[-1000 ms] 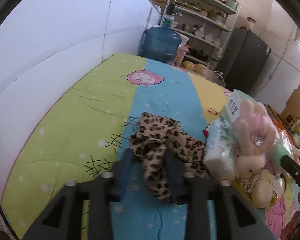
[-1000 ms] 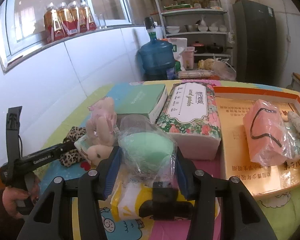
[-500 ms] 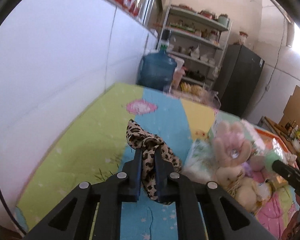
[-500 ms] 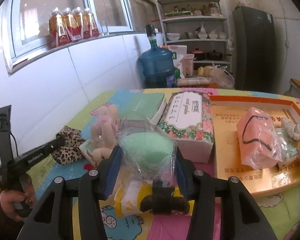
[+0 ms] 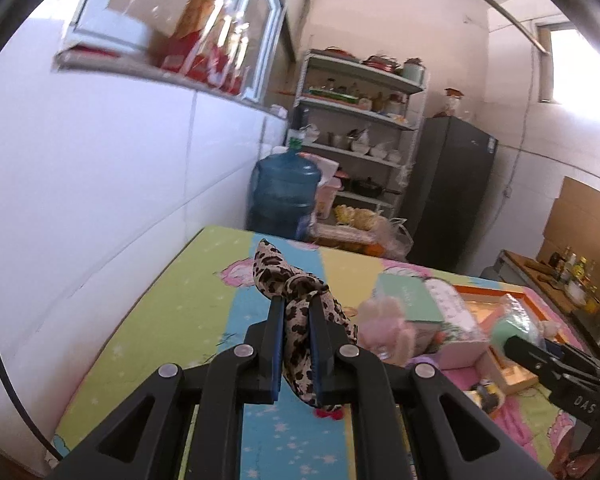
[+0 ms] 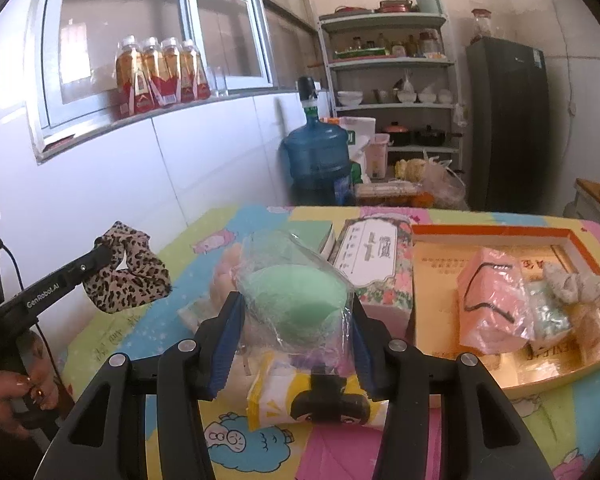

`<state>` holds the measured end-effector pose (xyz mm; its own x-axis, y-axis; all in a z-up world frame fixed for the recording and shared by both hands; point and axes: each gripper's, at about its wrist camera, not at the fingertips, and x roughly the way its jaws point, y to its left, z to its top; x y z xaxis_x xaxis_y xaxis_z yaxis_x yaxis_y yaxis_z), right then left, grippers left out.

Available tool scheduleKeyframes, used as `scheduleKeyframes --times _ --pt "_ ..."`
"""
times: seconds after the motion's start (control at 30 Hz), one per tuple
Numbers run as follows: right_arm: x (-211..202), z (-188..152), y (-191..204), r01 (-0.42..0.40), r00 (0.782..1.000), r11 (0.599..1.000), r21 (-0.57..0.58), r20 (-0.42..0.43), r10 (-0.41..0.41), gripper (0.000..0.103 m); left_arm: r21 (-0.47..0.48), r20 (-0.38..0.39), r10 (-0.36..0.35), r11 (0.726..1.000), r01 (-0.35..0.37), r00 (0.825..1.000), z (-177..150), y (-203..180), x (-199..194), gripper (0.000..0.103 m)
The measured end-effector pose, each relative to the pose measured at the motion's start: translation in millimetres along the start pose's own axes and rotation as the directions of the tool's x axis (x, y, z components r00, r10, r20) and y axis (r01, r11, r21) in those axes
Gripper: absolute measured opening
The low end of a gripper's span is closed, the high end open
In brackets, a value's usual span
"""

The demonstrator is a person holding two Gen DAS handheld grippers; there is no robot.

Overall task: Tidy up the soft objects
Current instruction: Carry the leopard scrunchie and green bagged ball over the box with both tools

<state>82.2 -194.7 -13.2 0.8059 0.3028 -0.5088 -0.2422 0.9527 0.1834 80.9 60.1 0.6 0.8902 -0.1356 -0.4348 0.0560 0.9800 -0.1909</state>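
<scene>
My left gripper [image 5: 296, 308] is shut on a leopard-print cloth [image 5: 290, 284] and holds it lifted above the colourful table cover [image 5: 188, 304]. The cloth also shows in the right wrist view [image 6: 130, 276], hanging from the left gripper [image 6: 104, 254]. My right gripper [image 6: 296, 304] is shut on a green sponge in a clear bag [image 6: 296, 292], held above the table. A pink plush rabbit [image 5: 384, 320] lies on the table between the two grippers.
An orange-rimmed tray [image 6: 496, 236] at the right holds a pink bagged item [image 6: 492, 308] and other soft things. A floral tissue box [image 6: 376, 264], a green book [image 5: 406, 296] and a yellow packet [image 6: 276, 396] lie mid-table. A blue water jug [image 6: 316, 160] stands behind.
My left gripper closed on the leopard cloth and lifted it off the table. My right gripper kept its hold on the bagged sponge and rose slightly.
</scene>
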Motion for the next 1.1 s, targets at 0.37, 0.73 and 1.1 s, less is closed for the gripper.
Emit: scheduleKeyframes --times 0.37,0.73,1.1 --pt "-24.8 5.2 -22.9 0.035 0.998 0.999 0.027 0.051 -0.036 0.051 0.077 0.030 -0.122 0.990 0.119 0.992 15.5 -66.4 0.9 0.011" --pt "-60.7 4.2 -74.6 0.111 0.987 0.989 0.098 0.102 -0.121 0.051 0.114 0.017 -0.238 0.965 0.235 0.971 18.4 -132.2 9.8 0.011" --pt "-88.7 0.0 -125.9 0.176 0.974 0.973 0.151 0.118 -0.195 0.051 0.153 -0.022 -0.307 0.940 0.306 0.952 9.5 -190.1 22.0 0.011"
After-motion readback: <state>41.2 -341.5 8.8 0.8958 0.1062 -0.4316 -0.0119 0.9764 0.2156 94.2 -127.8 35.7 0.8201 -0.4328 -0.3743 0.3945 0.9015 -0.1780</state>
